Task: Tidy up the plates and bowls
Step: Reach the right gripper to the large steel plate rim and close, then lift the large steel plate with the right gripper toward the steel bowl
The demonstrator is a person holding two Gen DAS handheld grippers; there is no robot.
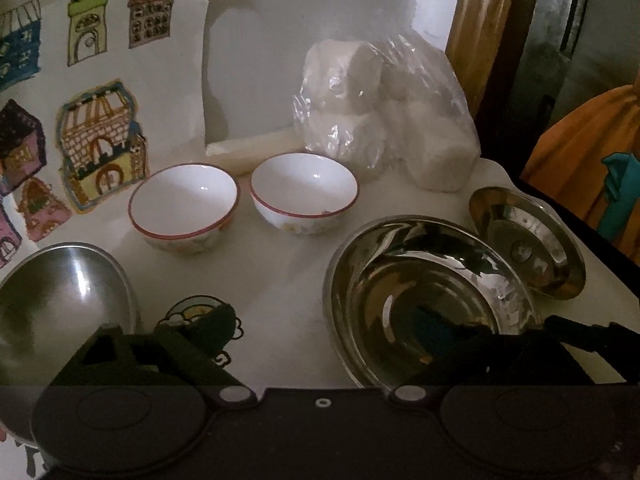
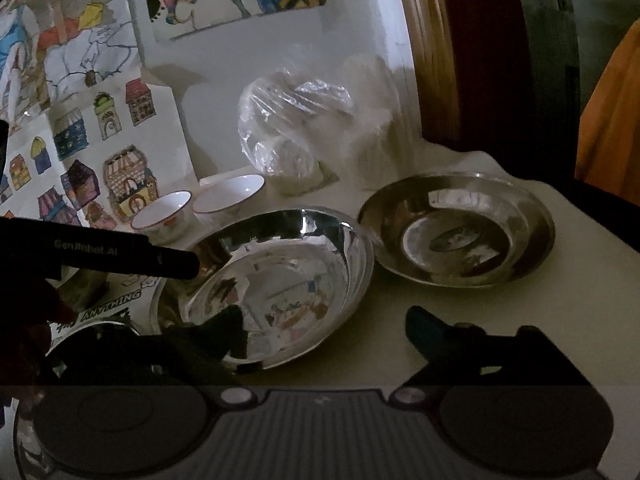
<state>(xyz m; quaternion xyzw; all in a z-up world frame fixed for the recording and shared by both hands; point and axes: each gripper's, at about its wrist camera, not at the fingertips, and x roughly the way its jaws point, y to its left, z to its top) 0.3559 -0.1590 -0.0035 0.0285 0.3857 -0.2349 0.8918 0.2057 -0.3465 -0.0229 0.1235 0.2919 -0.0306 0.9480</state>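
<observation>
A large steel bowl sits on the white table. My left gripper is open and straddles its left rim, with one finger over the bowl's inside and the other on the table. My right gripper is open too, across the bowl's right rim, one finger inside and one outside. Neither gripper's pads press on the rim. A shallow steel plate lies just right of the bowl. Two white bowls with red rims stand behind it. A left gripper finger shows in the right wrist view.
Another steel dish lies at the near left. A clear plastic bag of white blocks stands against the back wall, which carries coloured drawings. The table's edge runs past the plate on the right, where an orange garment shows.
</observation>
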